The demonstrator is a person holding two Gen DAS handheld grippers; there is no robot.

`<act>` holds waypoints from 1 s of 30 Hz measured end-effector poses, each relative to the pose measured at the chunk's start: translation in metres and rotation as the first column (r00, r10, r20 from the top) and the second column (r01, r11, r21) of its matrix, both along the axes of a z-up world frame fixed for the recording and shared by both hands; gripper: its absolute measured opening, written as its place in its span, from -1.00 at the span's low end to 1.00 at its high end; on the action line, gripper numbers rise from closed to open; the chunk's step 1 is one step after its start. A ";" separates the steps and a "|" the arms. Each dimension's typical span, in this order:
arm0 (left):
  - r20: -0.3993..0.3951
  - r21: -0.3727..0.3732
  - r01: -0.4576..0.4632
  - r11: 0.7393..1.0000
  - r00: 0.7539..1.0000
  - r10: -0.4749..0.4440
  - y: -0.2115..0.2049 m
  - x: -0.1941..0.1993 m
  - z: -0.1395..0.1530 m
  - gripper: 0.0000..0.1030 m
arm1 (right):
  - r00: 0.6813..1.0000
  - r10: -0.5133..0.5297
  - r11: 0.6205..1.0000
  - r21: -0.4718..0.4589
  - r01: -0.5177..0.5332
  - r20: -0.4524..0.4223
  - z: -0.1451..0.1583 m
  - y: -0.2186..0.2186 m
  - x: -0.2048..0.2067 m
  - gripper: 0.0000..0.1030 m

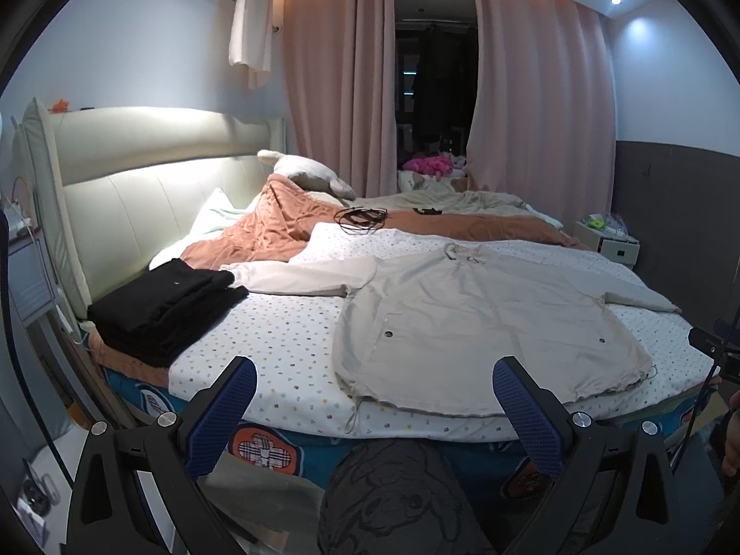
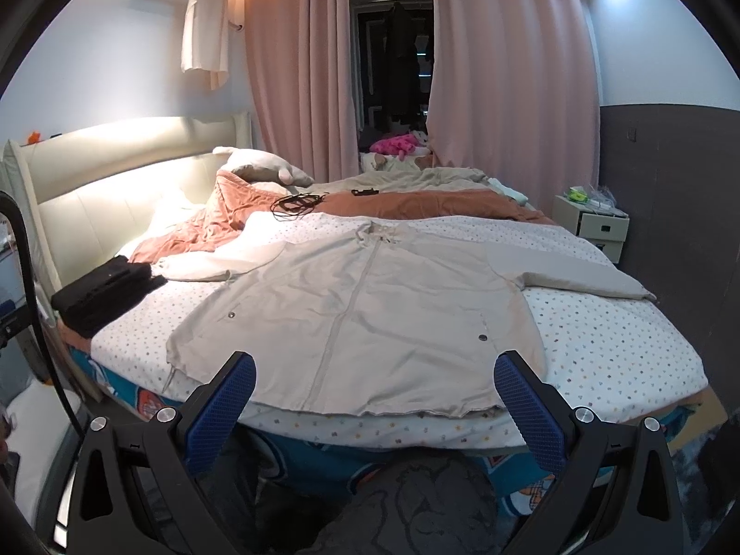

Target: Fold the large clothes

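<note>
A large beige zip jacket lies flat and front up on the dotted bedsheet, sleeves spread to both sides, hem at the near bed edge. My left gripper is open, held off the bed in front of the hem's left part, with nothing between its blue pads. My right gripper is open too, hovering before the hem's middle and right part, empty.
A stack of folded black clothes sits at the bed's left near the headboard. A rust-coloured quilt, a pillow and a black cable lie further back. A nightstand stands right. My knee is below.
</note>
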State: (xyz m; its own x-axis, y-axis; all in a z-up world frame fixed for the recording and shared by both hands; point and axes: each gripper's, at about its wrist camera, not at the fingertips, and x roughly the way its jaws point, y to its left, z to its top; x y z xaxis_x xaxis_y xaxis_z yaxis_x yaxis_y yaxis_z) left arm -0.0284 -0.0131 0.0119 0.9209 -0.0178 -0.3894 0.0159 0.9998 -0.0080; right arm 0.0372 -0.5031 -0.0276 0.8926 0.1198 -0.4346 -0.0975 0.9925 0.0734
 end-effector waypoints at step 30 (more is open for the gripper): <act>0.020 -0.030 0.023 0.999 1.000 -0.023 0.007 -0.020 -0.002 0.89 | 1.000 0.020 1.000 0.009 -0.020 0.000 0.002 0.005 -0.014 0.99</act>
